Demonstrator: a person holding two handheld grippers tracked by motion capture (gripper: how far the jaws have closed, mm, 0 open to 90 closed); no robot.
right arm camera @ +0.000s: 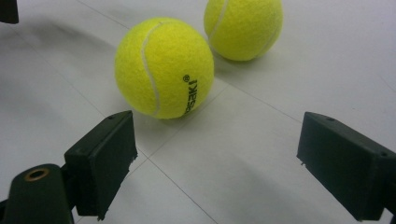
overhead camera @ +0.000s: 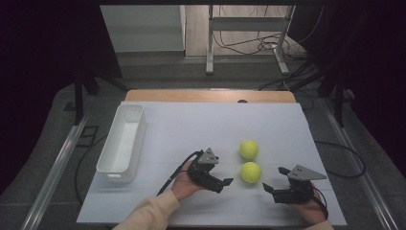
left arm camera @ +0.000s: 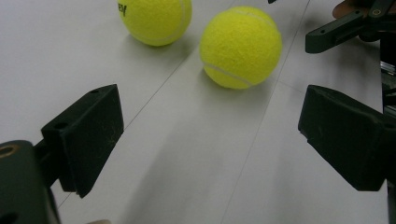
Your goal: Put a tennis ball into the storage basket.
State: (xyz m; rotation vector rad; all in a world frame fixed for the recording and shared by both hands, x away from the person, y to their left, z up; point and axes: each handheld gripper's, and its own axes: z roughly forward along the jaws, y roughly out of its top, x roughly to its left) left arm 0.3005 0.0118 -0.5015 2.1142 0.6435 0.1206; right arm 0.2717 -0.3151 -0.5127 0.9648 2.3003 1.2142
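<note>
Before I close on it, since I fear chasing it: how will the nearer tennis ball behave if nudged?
The nearer tennis ball is round on a flat white table, so it will probably roll. Its fuzzy felt should grip rather than slip. It may bump the farther tennis ball close behind.

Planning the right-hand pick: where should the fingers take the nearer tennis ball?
Grip the nearer tennis ball across its widest middle, coming level from the right gripper side. It is round, so any pair of opposite sides works, and the farther ball sits apart behind it.
</note>
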